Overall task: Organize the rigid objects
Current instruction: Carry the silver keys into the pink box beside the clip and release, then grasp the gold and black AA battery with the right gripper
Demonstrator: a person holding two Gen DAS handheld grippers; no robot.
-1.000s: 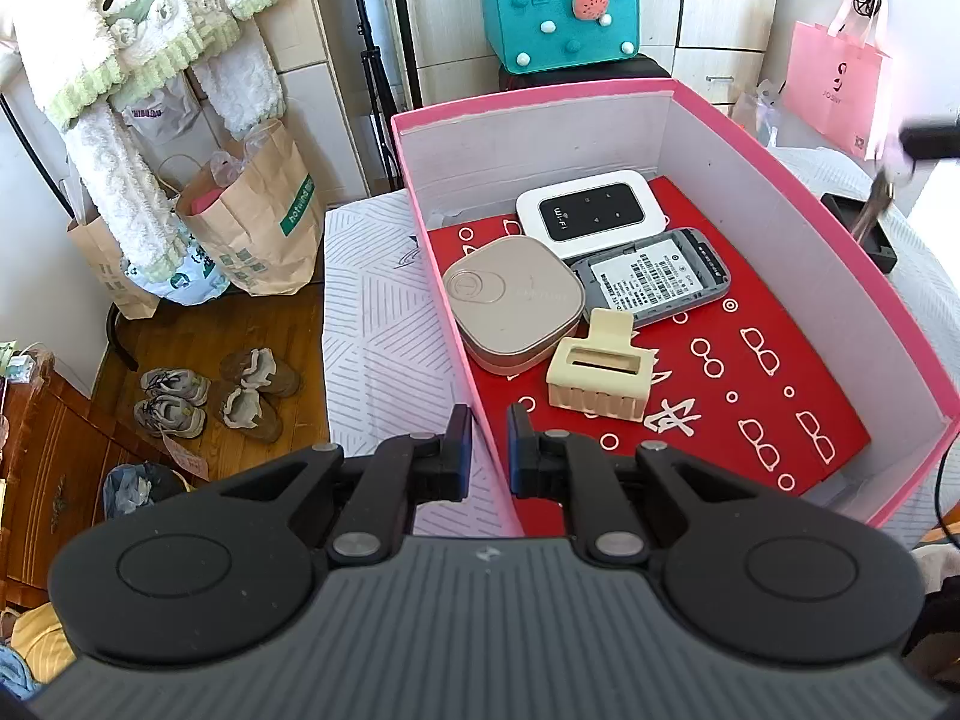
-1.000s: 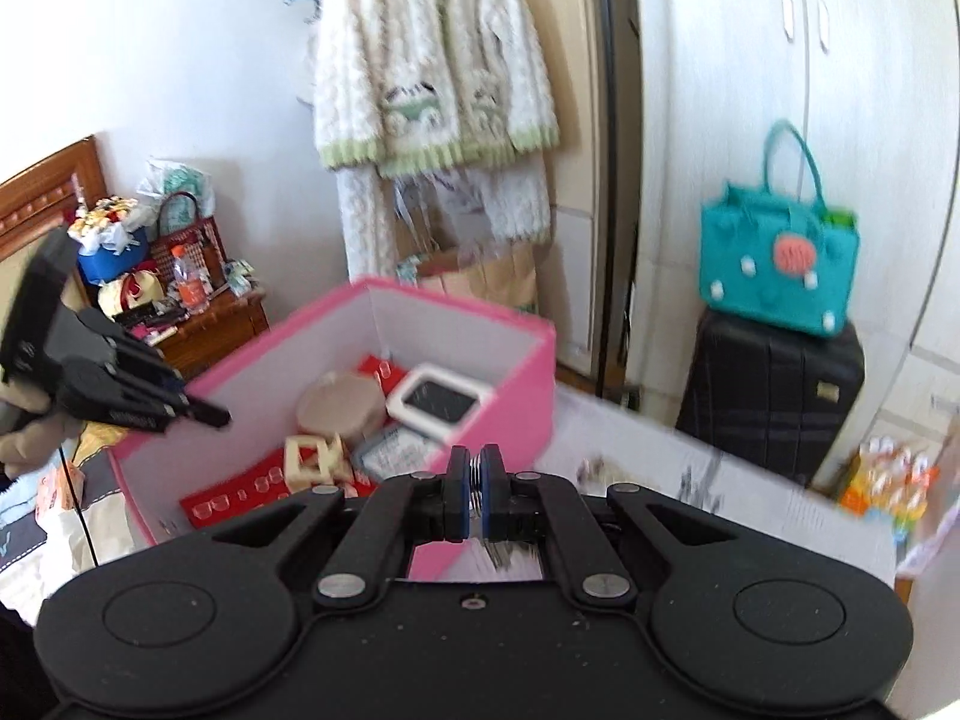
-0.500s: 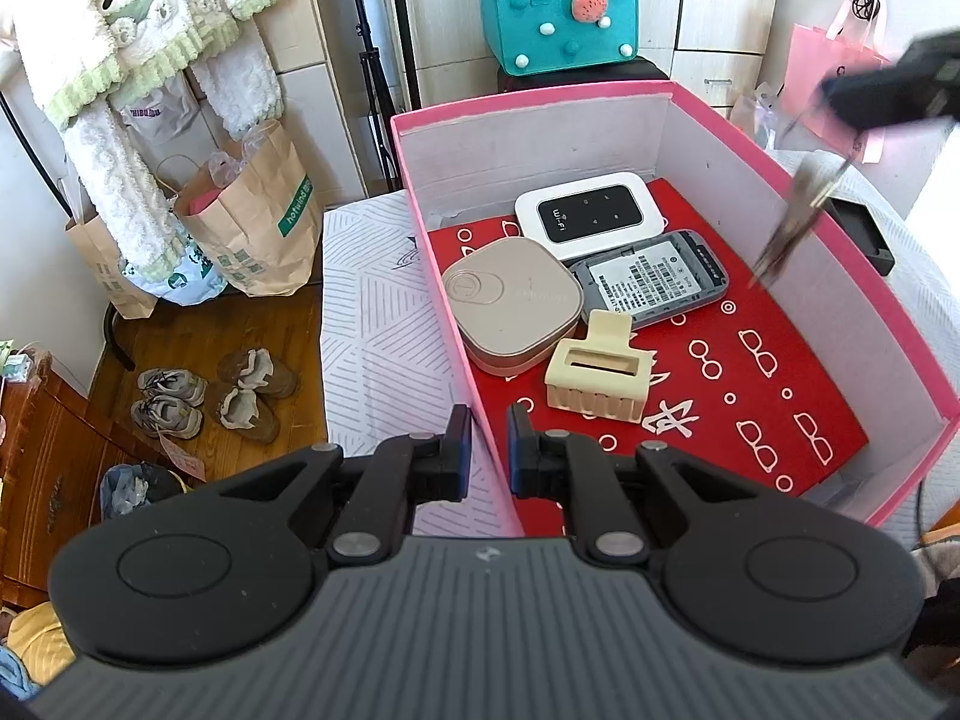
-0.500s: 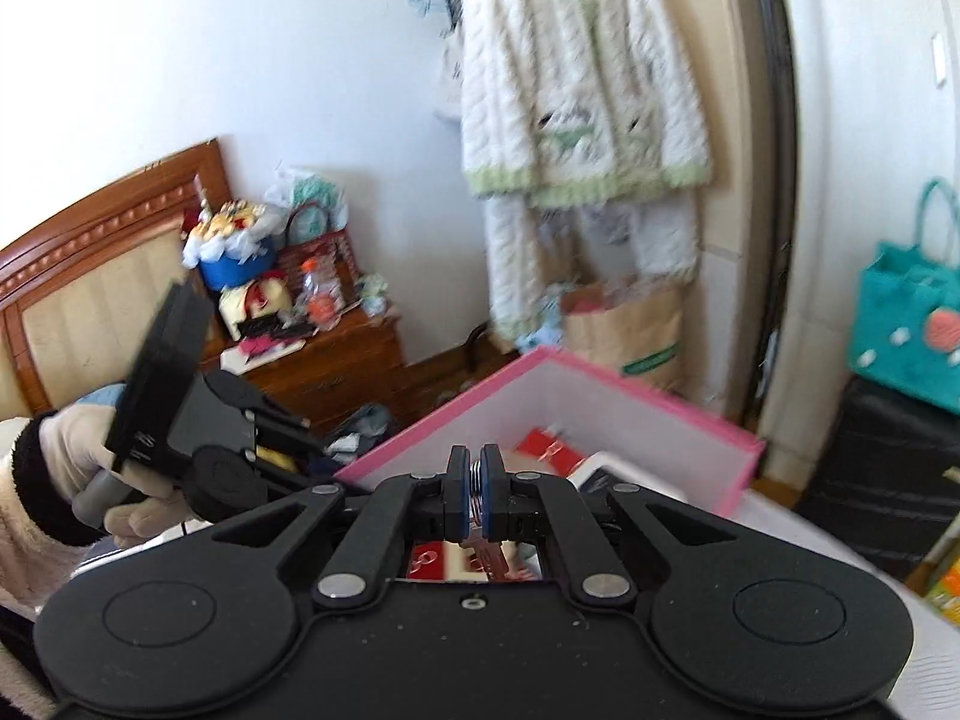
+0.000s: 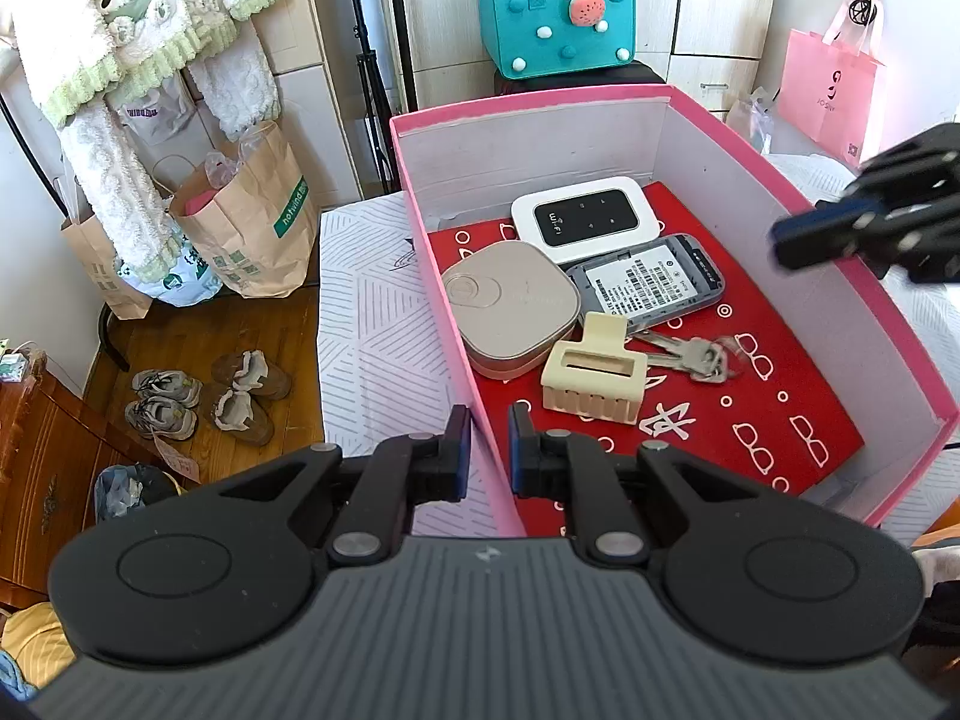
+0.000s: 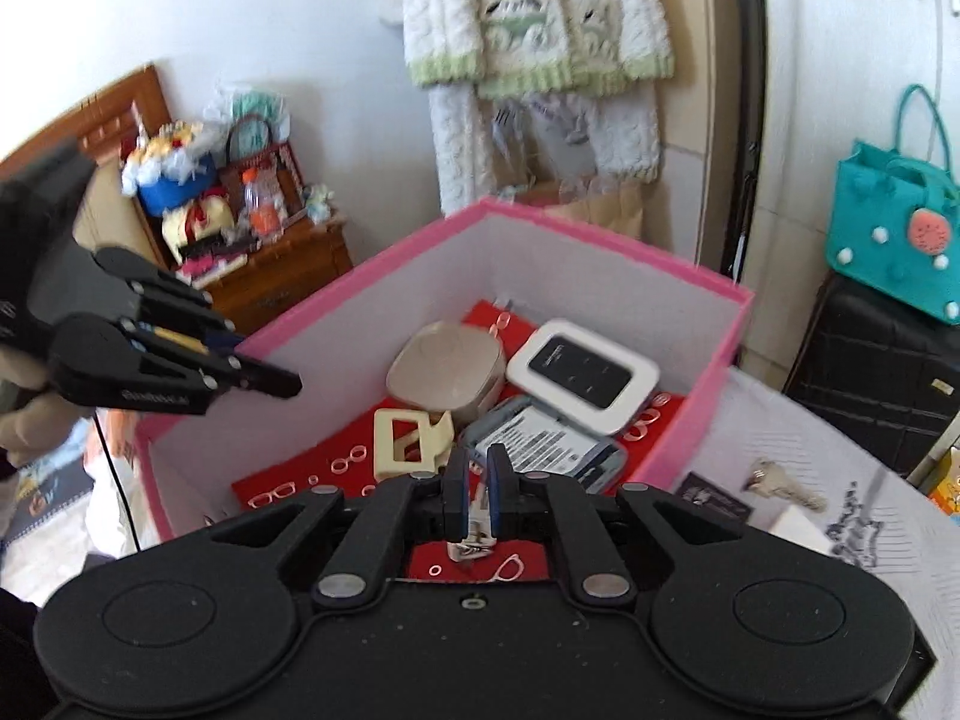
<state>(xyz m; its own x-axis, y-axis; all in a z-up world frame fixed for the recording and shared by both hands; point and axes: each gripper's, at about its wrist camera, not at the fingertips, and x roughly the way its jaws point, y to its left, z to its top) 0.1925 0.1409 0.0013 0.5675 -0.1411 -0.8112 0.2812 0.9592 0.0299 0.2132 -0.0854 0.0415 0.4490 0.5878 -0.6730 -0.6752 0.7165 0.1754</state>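
A pink box (image 5: 810,198) with a red patterned floor holds a white wifi router (image 5: 582,217), a grey phone back (image 5: 651,282), a beige rounded case (image 5: 510,306), a cream hair clip (image 5: 594,373) and a bunch of keys (image 5: 690,354) lying beside the clip. My left gripper (image 5: 485,450) straddles the box's near left wall, jaws slightly apart around it. My right gripper (image 6: 474,492) hovers over the box with jaws parted and nothing held; the keys (image 6: 474,531) lie below it. It also shows in the left wrist view (image 5: 864,222), above the right wall.
The box stands on a white patterned cloth (image 5: 372,324). On the cloth right of the box lie another key (image 6: 780,483) and a small dark card (image 6: 714,495). A teal bag (image 5: 555,15), paper bags (image 5: 246,222) and shoes (image 5: 204,396) are nearby on the floor side.
My right gripper swung in over the box with the keys, then opened; the keys now lie on the red floor beside the hair clip. The left gripper has not moved.
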